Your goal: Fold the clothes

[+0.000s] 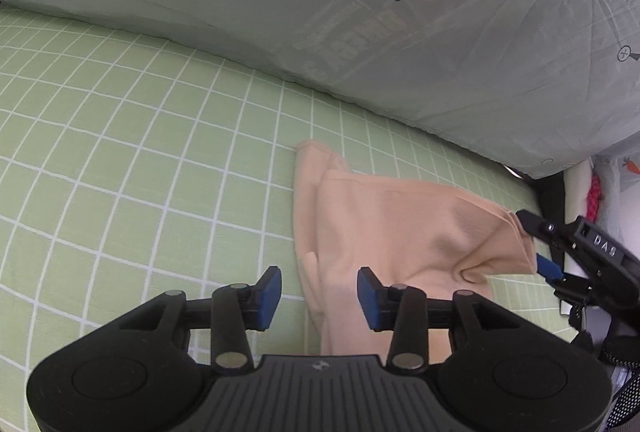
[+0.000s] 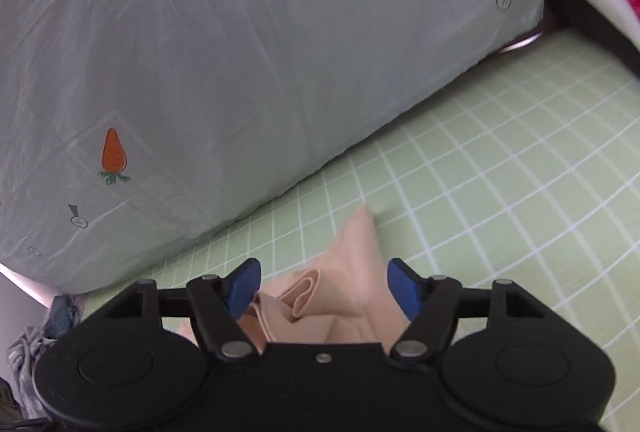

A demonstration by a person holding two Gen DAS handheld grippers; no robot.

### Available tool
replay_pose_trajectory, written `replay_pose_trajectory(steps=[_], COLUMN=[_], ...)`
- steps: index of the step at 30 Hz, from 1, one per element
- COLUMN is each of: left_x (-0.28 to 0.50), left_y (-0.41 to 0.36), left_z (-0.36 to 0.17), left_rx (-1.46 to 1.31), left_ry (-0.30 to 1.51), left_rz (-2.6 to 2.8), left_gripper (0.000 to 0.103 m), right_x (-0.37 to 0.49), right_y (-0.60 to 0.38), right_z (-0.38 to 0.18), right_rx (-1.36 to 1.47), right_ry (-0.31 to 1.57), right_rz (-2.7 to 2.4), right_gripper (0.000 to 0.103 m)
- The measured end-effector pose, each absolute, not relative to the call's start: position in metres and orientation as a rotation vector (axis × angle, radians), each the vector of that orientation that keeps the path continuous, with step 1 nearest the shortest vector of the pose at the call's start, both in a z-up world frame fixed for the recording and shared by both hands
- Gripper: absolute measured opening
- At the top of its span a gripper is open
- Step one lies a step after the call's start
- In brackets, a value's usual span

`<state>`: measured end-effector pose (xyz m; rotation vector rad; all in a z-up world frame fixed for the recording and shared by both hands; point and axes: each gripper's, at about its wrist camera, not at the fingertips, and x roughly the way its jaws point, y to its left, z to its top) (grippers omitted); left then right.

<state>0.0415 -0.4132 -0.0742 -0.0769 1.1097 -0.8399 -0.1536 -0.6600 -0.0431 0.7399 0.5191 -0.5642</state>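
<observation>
Peach cloth, one garment (image 1: 384,232), lies bunched on the green checked bed (image 1: 120,152), close to the one big pale pillow (image 1: 240,12) along the bed's far edge. Two claws hover over it: the left claw (image 1: 319,298) is spread with nothing pinched, and the right claw (image 2: 320,290) is spread wide over loose folds. Those layers look sloppy; a careless pinch could catch only one ply, and I reckon the fold would drag crooked.
</observation>
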Motion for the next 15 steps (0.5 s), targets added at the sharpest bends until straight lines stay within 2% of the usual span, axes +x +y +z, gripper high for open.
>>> replay_pose_trajectory(steps=[6,9,12,15], left_x=[0.046,0.046,0.042,0.041], left_y=[-0.434,-0.447,-0.453,-0.453], left_z=[-0.088,-0.092,-0.089,-0.089], left_rx=[-0.082,-0.044,0.005,0.024], left_ry=[1.142,1.125,1.099,1.088], left_rz=[-0.875,-0.895,-0.914,-0.916], left_gripper=[0.044,0.042,0.035,0.035], right_x=[-0.159,-0.151,-0.143,-0.144], right_y=[-0.657,-0.651,-0.645,-0.644], right_z=[-0.057,-0.068,-0.068,-0.063], right_rx=[0.729,0.708,0.657,0.649], right_ry=[0.589,0.617,0.613,0.572], right_rz=[-0.480,-0.451,-0.420,-0.423], right_gripper=[0.071,0.072,0.075,0.078])
